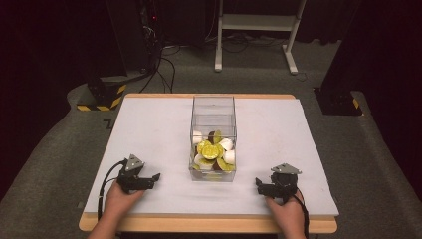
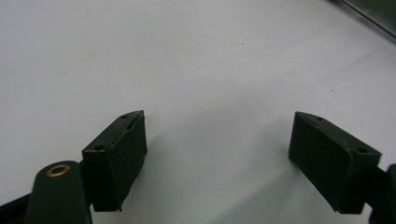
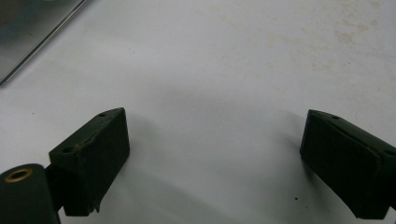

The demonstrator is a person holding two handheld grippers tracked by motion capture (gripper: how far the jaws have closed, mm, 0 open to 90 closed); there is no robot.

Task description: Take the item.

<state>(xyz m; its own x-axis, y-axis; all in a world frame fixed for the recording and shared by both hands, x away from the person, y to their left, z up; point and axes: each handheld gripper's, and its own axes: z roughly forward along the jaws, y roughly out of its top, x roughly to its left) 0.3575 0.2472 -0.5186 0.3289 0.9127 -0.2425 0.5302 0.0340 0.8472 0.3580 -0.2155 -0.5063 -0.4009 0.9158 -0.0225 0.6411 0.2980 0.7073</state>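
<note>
I see a white mat (image 1: 149,129) covering the counter (image 1: 209,224), whose light wood edge shows along the near side. The clear box (image 1: 213,137) holds yellow-green, white and dark brownish pieces (image 1: 214,152). My left gripper (image 1: 152,180) and right gripper (image 1: 259,185) are black, each topped by a grey plate, and both have matte black jaws. Faint tan stains (image 3: 345,37) mark the mat in the right gripper view. On the grey floor (image 1: 50,164) sits a yellow-and-black striped base (image 1: 102,102), and a white frame (image 1: 256,30) stands farther back.

left gripper (image 1: 155,177) and right gripper (image 1: 258,182) low, apart — jaws spread wide.
</note>
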